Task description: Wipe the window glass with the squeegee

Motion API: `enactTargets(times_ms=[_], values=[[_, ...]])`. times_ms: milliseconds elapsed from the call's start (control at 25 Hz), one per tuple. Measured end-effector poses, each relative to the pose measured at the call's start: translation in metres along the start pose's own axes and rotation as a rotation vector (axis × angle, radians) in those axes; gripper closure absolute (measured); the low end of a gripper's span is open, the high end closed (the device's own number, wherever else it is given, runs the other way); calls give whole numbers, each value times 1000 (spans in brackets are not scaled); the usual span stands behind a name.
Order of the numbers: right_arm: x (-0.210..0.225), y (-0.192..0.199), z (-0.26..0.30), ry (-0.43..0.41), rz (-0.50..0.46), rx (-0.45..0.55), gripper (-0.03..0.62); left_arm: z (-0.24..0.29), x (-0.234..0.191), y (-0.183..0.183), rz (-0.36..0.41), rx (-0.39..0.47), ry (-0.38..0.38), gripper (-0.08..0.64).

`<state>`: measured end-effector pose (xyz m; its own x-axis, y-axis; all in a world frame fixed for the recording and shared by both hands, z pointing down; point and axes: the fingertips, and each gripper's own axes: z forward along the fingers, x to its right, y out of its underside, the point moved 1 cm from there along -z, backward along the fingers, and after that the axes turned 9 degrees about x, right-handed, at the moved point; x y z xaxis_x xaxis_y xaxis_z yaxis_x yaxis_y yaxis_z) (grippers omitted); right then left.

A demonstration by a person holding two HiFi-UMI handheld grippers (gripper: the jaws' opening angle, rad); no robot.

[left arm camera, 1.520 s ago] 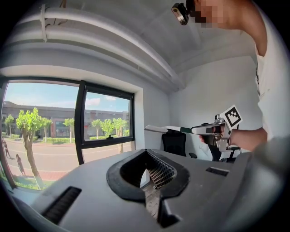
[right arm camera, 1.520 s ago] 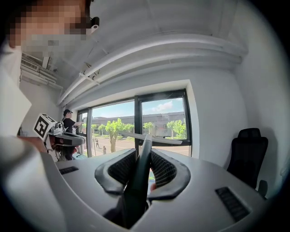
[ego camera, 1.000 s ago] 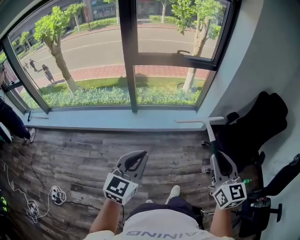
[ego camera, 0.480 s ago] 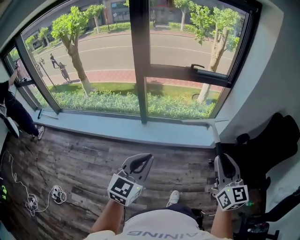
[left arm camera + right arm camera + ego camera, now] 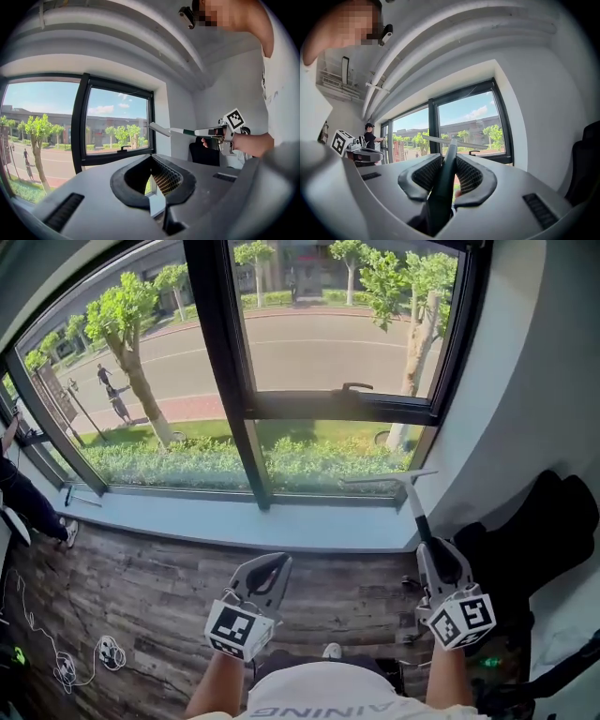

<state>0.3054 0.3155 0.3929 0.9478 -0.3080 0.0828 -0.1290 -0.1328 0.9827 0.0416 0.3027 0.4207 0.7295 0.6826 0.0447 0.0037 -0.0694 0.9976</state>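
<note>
Right gripper (image 5: 433, 549) clamps the squeegee (image 5: 412, 504) by its handle, blade crosswise near the window glass (image 5: 319, 343); left gripper (image 5: 272, 566) is closed on nothing, over the wooden floor (image 5: 141, 568)

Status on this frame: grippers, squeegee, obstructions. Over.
Left gripper shut, empty. Right gripper shut on squeegee. Blade up near glass, apparently not touching. Nothing in the way.
</note>
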Motion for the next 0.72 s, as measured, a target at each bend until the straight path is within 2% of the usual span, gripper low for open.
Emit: enactTargets(times_ms=[120, 360, 440, 560, 720], values=[[25, 0, 9, 6, 22, 17, 494, 28, 4, 2, -21, -6, 12, 545], [55, 18, 31, 22, 51, -17, 494, 67, -5, 4, -24, -7, 12, 544], [62, 21, 33, 35, 50, -25, 494, 77, -7, 6, -56, -10, 20, 545], [78, 23, 38, 74, 45, -38, 494, 96, -11, 13, -98, -12, 42, 545], [99, 21, 48, 122, 23, -35, 494, 131, -17, 14, -93, 9, 94, 545]])
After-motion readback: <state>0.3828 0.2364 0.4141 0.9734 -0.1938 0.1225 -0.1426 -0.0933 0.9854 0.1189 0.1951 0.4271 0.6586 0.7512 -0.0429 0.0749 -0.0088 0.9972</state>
